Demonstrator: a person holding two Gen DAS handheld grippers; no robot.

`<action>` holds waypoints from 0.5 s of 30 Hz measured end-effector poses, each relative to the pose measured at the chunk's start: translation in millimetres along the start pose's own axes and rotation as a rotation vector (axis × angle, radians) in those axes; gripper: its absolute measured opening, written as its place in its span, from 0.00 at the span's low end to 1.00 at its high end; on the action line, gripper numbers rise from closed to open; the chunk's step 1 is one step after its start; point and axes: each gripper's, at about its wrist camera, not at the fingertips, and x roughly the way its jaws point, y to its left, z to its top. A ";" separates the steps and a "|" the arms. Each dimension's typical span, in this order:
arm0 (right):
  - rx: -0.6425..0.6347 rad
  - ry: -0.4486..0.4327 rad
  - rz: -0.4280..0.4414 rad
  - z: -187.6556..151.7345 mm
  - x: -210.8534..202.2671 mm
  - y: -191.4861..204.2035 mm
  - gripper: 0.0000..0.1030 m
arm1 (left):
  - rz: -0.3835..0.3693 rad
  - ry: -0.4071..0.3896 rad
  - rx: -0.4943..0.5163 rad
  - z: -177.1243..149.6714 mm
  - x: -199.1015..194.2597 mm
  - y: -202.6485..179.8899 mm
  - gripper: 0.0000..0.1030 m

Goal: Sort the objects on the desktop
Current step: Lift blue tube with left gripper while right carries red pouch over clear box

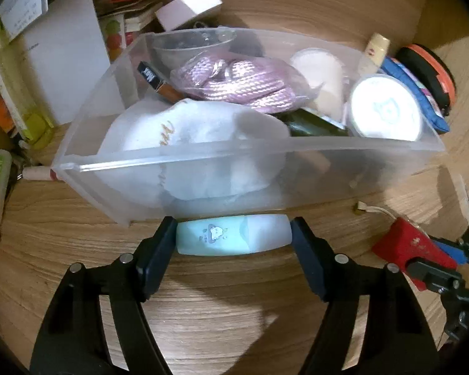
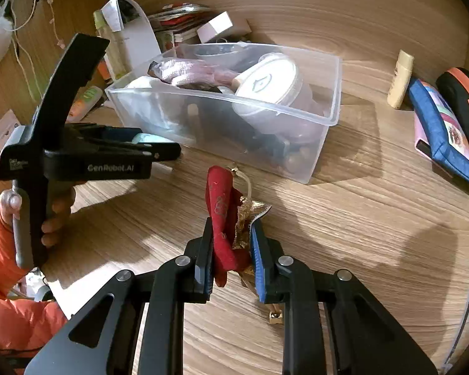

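The left gripper (image 1: 234, 240) has its jaws pressed on the ends of a pale blue tube (image 1: 233, 239), just in front of the clear bin (image 1: 234, 159). Only the right wrist view shows the right gripper (image 2: 231, 250), jaws pinched tight on a red pouch (image 2: 223, 218) above the worktop (image 2: 359, 234), and the hand (image 2: 51, 209) carrying the left gripper.

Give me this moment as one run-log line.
left hand-held gripper: holding pale blue bottle before clear bin | right hand-held gripper: shut on red pouch | neither item in bin yet
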 end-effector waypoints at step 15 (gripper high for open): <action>0.001 -0.111 0.026 26.6 -33.3 12.9 0.18 | -0.022 -0.164 0.033 -9.8 -65.2 3.4 0.71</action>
